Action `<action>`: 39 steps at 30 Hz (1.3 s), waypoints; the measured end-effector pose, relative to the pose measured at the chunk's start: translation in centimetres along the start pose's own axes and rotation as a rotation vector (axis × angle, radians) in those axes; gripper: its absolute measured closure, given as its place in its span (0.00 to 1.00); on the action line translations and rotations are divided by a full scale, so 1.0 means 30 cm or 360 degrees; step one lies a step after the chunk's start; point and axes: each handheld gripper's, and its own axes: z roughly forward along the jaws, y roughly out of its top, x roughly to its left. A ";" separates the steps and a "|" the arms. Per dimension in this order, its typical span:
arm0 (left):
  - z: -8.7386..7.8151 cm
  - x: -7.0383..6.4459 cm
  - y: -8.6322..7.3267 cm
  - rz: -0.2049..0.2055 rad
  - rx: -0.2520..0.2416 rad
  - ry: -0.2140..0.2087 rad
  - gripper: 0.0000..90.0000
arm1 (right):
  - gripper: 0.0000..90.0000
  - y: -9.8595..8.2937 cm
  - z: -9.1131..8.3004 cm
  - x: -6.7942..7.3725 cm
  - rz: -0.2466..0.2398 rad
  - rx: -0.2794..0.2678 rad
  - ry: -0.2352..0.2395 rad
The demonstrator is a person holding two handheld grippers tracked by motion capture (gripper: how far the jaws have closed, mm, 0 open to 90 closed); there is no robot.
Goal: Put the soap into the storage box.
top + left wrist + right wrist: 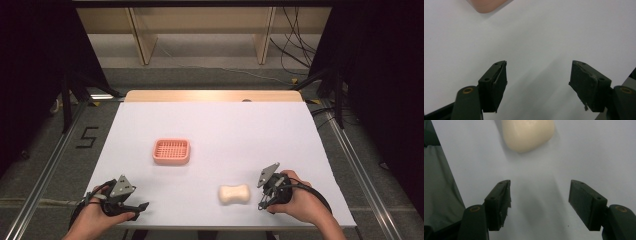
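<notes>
A white rectangular worktop (215, 125) is seen from above, with a person's two hands entering from the near edge, each holding a black two-fingered gripper.

The right gripper (261, 194) rests near the front right of the worktop. Its fingers (499, 202) are spread wide apart with only bare white surface between them; they hold nothing. Just ahead of these fingers, close but not touching, lies a cream-coloured, bone-shaped bar of soap (234, 194). In the right gripper view the soap's rounded end (527, 133) sits beyond the fingertips, slightly toward the left finger, flat on the worktop.

The left gripper (135, 207) sits near the front left corner of the worktop, well apart from the soap. Its fingers (495, 85) are also spread wide and empty, with plain white surface between them. Farther ahead of these fingers stands a salmon-pink, rectangular plastic soap dish with a slatted grid inside (171, 151). In the left gripper view one rounded pink corner of the dish (486, 5) appears well beyond the left finger, at the top of that view.

The dish and the soap are well apart from each other, the dish lying farther from the person than the soap.
</notes>
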 end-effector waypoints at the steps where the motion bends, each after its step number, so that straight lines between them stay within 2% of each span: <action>1: -0.001 0.000 0.000 0.0016 -0.0003 0.0007 0.33 | 0.38 0.006 -0.002 0.000 -0.0010 0.0001 0.0000; 4: 0.001 -0.004 -0.001 0.0004 -0.0016 0.0006 0.33 | 0.38 0.029 -0.003 0.000 -0.0055 0.0016 0.0014; 5: -0.002 -0.002 0.001 0.0035 -0.0016 0.0011 0.33 | 0.38 0.037 -0.006 -0.002 -0.0082 0.0019 0.0017; 6: -0.001 -0.002 0.000 0.0039 -0.0014 0.0017 0.33 | 0.38 0.046 -0.008 -0.002 -0.0088 0.0049 0.0025; 8: -0.001 -0.003 -0.001 0.0033 -0.0015 0.0016 0.33 | 0.38 0.051 -0.006 -0.001 -0.0101 0.0027 0.0015; 9: 0.001 -0.007 -0.003 0.0003 -0.0016 0.0002 0.33 | 0.38 0.066 -0.012 0.003 -0.0093 0.0057 0.0036; 11: 0.001 -0.007 -0.003 0.0012 -0.0014 0.0001 0.33 | 0.38 0.085 -0.012 0.001 -0.0149 0.0070 0.0039; 14: 0.000 -0.007 0.000 0.0016 -0.0018 0.0005 0.33 | 0.38 0.109 -0.012 0.002 -0.0161 0.0085 0.0029; 15: 0.000 -0.007 0.000 0.0014 -0.0020 0.0007 0.33 | 0.38 0.118 -0.008 -0.002 -0.0217 0.0065 0.0038; 16: 0.001 -0.006 -0.001 0.0020 -0.0015 0.0014 0.33 | 0.37 0.123 -0.012 0.006 -0.0162 0.0081 0.0057; 17: 0.002 -0.006 -0.001 0.0024 -0.0011 0.0014 0.33 | 0.37 0.132 -0.010 0.001 -0.0231 0.0079 0.0063; 20: 0.001 -0.006 -0.001 0.0026 -0.0013 0.0018 0.33 | 0.37 0.147 -0.011 0.007 -0.0185 0.0128 0.0033; 22: -0.003 -0.006 0.002 0.0030 -0.0008 0.0008 0.33 | 0.37 0.161 -0.005 -0.002 -0.0266 0.0114 0.0046; 23: -0.004 -0.005 0.002 0.0056 -0.0017 0.0018 0.33 | 0.37 0.164 -0.008 0.006 -0.0201 0.0150 0.0030; 25: -0.003 -0.007 0.002 0.0056 -0.0022 0.0021 0.33 | 0.37 0.175 -0.002 0.003 -0.0251 0.0145 0.0044; 27: -0.002 -0.006 0.002 0.0055 -0.0016 0.0012 0.33 | 0.37 0.184 0.002 0.004 -0.0242 0.0158 0.0048; 28: -0.002 -0.006 0.002 0.0056 -0.0017 0.0016 0.33 | 0.37 0.192 0.005 0.002 -0.0287 0.0140 0.0057; 29: -0.003 -0.006 0.002 0.0058 -0.0015 0.0012 0.33 | 0.37 0.198 0.009 0.001 -0.0301 0.0136 0.0066; 30: -0.002 -0.006 0.002 0.0058 -0.0017 0.0016 0.33 | 0.37 0.204 0.011 0.002 -0.0308 0.0143 0.0066; 31: -0.002 -0.007 0.002 0.0055 -0.0019 0.0014 0.33 | 0.36 0.208 0.010 0.010 -0.0246 0.0175 0.0064; 34: -0.002 -0.007 0.003 0.0059 -0.0024 0.0022 0.33 | 0.36 0.230 0.023 0.008 -0.0303 0.0151 0.0099; 35: -0.002 -0.007 0.003 0.0059 -0.0024 0.0021 0.33 | 0.36 0.234 0.021 0.016 -0.0238 0.0174 0.0089; 36: -0.002 -0.007 0.002 0.0059 -0.0024 0.0021 0.33 | 0.36 0.244 0.028 0.008 -0.0303 0.0165 0.0096; 37: -0.002 -0.010 0.001 0.0041 -0.0023 0.0016 0.33 | 0.36 0.249 0.028 0.015 -0.0254 0.0183 0.0104; 38: 0.000 -0.010 0.001 0.0031 -0.0025 0.0010 0.33 | 0.36 0.256 0.037 0.003 -0.0348 0.0163 0.0100; 39: -0.001 -0.010 0.001 0.0034 -0.0022 0.0008 0.33 | 0.36 0.261 0.036 0.014 -0.0269 0.0195 0.0100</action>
